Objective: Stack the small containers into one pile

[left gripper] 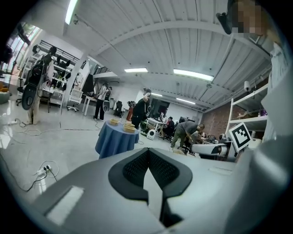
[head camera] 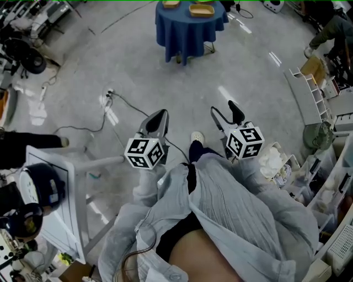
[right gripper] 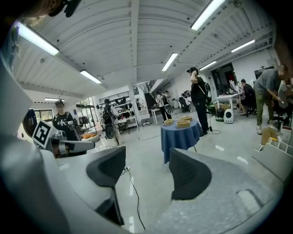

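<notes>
Several small tan containers (head camera: 201,10) sit apart on a round table draped in blue cloth (head camera: 185,30), far ahead of me across the floor. In the left gripper view the containers (left gripper: 129,128) and the table (left gripper: 112,139) lie well beyond the jaws, and in the right gripper view the containers (right gripper: 183,122) sit on the table (right gripper: 178,137) just as far off. My left gripper (head camera: 161,113) (left gripper: 149,151) is shut with nothing in it. My right gripper (head camera: 223,107) (right gripper: 147,157) is open and empty. Both point toward the table.
A power strip with a cable (head camera: 108,96) lies on the grey floor ahead to the left. White shelving (head camera: 309,93) and a fan (head camera: 319,135) stand at the right, a white frame (head camera: 60,193) at the left. Several people (right gripper: 199,98) stand near the table.
</notes>
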Motion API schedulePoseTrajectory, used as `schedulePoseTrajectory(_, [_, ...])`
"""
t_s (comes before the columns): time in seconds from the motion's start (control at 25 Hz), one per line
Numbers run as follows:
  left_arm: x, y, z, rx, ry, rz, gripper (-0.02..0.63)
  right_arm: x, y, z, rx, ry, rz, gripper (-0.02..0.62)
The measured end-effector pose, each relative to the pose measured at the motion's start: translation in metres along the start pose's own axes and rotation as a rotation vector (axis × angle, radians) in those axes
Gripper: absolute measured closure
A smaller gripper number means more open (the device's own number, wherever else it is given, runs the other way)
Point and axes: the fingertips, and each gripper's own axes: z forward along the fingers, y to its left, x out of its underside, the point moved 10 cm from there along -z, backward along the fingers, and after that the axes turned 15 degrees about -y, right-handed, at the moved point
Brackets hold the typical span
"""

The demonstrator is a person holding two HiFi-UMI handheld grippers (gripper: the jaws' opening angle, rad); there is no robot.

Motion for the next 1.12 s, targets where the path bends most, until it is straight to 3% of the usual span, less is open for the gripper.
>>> schedulePoseTrajectory(0.36, [-0.002,0.019,0.063,-0.029,-0.002,-0.017,0.591,-0.012,-0.045,0.056,-0.009,0.025,0.021,0.305])
schedulePoseTrajectory(1.12, [0.0,0.029,0.147,-0.044,-0.015,-0.018,0.592,-0.022,-0.105,0.118,-0.02,0.036,0.078,0.306])
